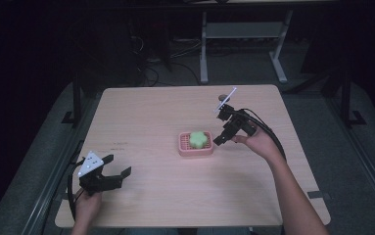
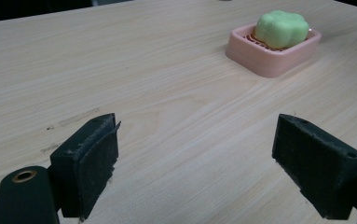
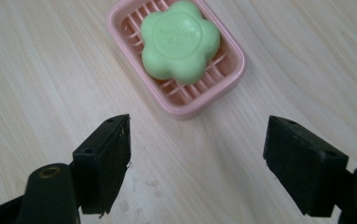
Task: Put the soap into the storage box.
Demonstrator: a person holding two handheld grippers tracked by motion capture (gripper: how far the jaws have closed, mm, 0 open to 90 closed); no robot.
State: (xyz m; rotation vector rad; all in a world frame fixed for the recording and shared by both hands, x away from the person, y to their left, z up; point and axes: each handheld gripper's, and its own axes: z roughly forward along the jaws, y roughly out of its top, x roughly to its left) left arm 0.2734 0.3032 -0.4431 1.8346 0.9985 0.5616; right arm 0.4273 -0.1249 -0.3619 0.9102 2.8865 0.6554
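Soap: green, shaped like a flower, lying in the pink dish near the middle of the table; some faint writing pressed into its top, too small to read.
Dish: pink, with thin bars under the soap; sitting flat on the wood, a bit right of the middle.
Table: light wood, with a few small dark marks near the left side.
Right gripper: held up by the right hand, just right of the dish; tilted down toward the dish; jaws wide apart, holding nothing; soap and dish seen between and beyond the jaws in the right gripper view, not touching them.
Left gripper: held by the left hand at the near left of the table, well apart from the dish; jaws wide apart, holding nothing; grey three-cornered plate on top; in the left gripper view bare wood between the jaws, dish and soap far off to the right.
Cables: black, trailing from each gripper back toward the arms.
Floor past the table: dark, with white table legs and loose wires far off.
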